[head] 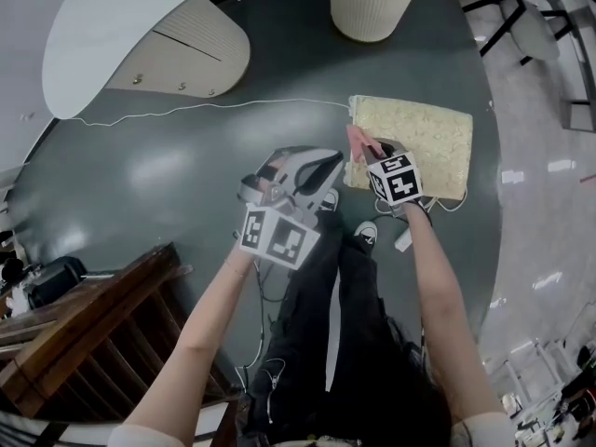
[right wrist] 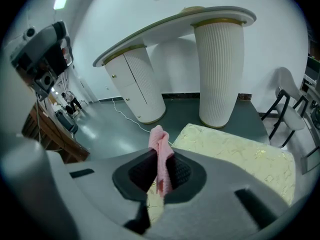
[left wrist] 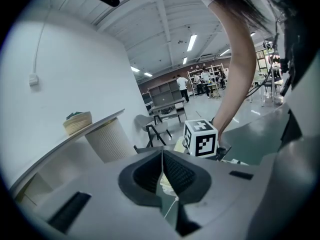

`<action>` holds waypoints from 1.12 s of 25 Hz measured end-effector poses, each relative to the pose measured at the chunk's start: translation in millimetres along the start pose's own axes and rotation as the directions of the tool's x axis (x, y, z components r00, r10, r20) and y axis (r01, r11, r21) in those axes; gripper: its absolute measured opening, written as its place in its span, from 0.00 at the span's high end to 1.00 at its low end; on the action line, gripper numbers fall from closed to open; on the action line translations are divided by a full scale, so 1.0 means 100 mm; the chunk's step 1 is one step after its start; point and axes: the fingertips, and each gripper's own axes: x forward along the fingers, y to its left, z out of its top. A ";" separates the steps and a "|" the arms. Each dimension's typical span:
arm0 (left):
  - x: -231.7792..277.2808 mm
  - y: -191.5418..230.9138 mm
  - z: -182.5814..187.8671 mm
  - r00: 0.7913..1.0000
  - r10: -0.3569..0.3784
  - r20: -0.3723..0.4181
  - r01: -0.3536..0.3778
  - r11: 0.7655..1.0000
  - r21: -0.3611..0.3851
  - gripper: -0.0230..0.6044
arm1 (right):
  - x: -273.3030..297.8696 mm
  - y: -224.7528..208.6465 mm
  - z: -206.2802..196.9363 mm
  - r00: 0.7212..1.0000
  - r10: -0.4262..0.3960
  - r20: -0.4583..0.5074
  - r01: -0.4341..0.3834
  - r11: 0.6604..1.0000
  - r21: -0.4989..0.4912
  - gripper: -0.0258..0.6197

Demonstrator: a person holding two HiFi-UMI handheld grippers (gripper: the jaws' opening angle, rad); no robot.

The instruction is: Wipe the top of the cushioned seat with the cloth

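The cushioned seat (head: 419, 138) is a pale yellow square pad low on the dark green floor; in the right gripper view the seat (right wrist: 235, 151) lies just beyond the jaws. My right gripper (head: 363, 149) hovers at the seat's near left edge, shut on a pink cloth (head: 357, 139). The cloth (right wrist: 160, 154) stands up in a bunch from between the right gripper (right wrist: 160, 176) jaws. My left gripper (head: 326, 170) hangs over the floor left of the seat, its jaws shut on nothing. From the left gripper (left wrist: 162, 169) I see the right one's marker cube (left wrist: 201, 138).
A white ribbed pillar (head: 368, 3) stands behind the seat, under a curved white counter (head: 121, 17). A white cable (head: 205, 108) runs across the floor to the seat's far left corner. Dark wooden furniture (head: 93, 315) sits at lower left, and chairs (head: 521, 17) at upper right.
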 end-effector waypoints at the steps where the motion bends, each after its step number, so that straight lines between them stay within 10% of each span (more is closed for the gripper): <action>1: -0.01 0.00 -0.01 1.000 -0.002 -0.001 0.002 1.000 -0.001 0.95 | 0.02 -0.01 -0.03 1.000 -0.005 -0.011 0.005 1.000 -0.001 0.94; 28: 0.71 -0.70 0.65 0.988 -0.148 0.038 0.145 0.987 0.076 0.95 | -1.30 -1.94 -1.21 0.944 -0.313 -0.108 0.326 0.935 0.140 0.94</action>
